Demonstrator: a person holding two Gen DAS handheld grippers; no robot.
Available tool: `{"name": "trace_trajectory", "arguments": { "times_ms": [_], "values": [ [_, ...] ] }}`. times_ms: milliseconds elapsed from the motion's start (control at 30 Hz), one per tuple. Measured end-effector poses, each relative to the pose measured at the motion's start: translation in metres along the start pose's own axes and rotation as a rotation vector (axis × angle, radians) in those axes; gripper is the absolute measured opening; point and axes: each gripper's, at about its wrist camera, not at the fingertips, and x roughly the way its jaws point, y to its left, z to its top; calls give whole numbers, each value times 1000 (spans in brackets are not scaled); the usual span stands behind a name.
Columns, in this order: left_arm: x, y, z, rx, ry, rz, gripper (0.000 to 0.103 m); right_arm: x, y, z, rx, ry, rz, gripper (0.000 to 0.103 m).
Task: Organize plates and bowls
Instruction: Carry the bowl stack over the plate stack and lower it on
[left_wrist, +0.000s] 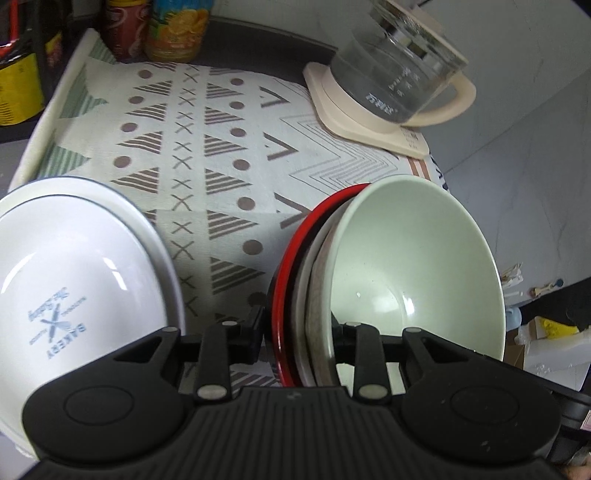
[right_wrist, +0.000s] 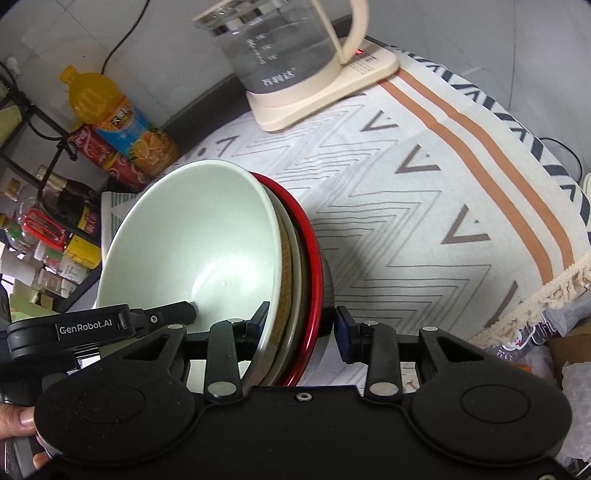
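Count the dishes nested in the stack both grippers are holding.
3 visible: the pale green bowl innermost, a beige speckled dish behind it, and the red-rimmed dish outermost. Thinner pieces between them may be hidden.

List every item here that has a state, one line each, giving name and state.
Bowl stack: pale green bowl nested on top, red bowl outermost, tilted, gripped at the rim from both sides.
Left gripper: jaws shut on the stack.
Right gripper: jaws shut on the stack.
White bowl: apart from the stack.
Kettle: on its base, indicator red.
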Motion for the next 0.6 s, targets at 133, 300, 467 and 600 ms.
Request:
{"name": "trace_trajectory", "arguments": {
  "times_ms": [133,300,467,600],
  "values": [
    [-16,11,-2,-41,-24,-5,29,-3,12,0,-17,-9,17,35],
    [-34,25,-4,-68,-59,-6,29,-10,31,0,-49,-25,37,35],
    [-50,38,-6,-91,-93,2,29,-10,50,0,-83,-32,60,35],
    [-62,51,-7,-119,-116,13,29,-8,66,-2,-105,-32,76,35]
  ]
}}
